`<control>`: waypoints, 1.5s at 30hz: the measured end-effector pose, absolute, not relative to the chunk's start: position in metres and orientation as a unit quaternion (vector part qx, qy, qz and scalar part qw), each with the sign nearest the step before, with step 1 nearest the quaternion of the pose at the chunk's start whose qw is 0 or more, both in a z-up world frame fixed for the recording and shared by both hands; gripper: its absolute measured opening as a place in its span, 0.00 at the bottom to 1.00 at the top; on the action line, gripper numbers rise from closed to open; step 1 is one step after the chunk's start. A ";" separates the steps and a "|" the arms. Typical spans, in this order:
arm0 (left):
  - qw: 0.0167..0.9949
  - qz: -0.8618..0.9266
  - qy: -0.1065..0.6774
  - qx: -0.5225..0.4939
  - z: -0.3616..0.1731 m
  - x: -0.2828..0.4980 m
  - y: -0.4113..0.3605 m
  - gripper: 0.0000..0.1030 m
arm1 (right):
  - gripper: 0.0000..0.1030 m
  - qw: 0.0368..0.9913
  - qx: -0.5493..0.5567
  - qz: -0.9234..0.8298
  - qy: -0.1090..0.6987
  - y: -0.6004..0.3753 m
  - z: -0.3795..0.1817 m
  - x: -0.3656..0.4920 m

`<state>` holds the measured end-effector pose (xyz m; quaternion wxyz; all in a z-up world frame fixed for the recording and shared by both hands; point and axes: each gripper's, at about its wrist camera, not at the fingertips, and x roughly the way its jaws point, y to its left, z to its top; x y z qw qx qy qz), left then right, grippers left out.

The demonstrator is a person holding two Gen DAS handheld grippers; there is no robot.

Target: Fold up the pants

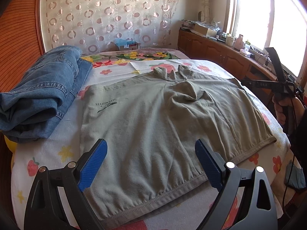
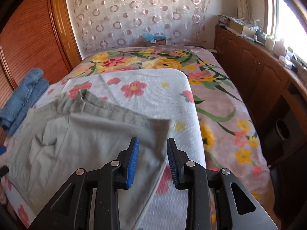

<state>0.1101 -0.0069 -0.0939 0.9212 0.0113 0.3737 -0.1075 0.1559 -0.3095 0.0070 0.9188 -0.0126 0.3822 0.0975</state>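
Grey-green pants (image 1: pixel 149 118) lie flat on the floral sheet (image 1: pixel 48 153), folded, with a bunched part near the far middle. My left gripper (image 1: pixel 151 153) is open and hovers over their near hem, touching nothing. In the right wrist view the same pants (image 2: pixel 76 134) lie at the left. My right gripper (image 2: pixel 152 151) is part open, its jaws on either side of the pants' right corner, not closed on it. The right gripper also shows at the far right in the left wrist view (image 1: pixel 282 88).
Folded blue jeans (image 1: pixel 44 95) lie at the bed's left edge, also in the right wrist view (image 2: pixel 25 95). A flowered blanket (image 2: pixel 220 95) covers the far and right bed. Wooden cabinets (image 2: pixel 259 72) with clutter run along the right under the window. A wooden wardrobe (image 2: pixel 28 38) stands left.
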 end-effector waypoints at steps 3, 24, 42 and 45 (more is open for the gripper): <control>0.921 -0.107 0.376 0.009 -0.095 0.110 -0.006 0.91 | 0.30 0.919 -0.018 0.101 0.381 -0.309 0.004 0.144; 0.917 -0.087 0.389 0.002 -0.099 0.097 0.021 0.91 | 0.16 0.921 0.004 0.091 0.380 -0.311 0.017 0.153; 0.914 -0.065 0.399 -0.036 -0.113 0.061 0.064 0.70 | 0.46 0.932 -0.031 0.171 0.317 -0.242 0.013 0.037; 0.911 -0.067 0.404 -0.039 -0.118 0.057 0.065 0.63 | 0.47 0.929 -0.032 0.179 0.321 -0.236 0.010 0.036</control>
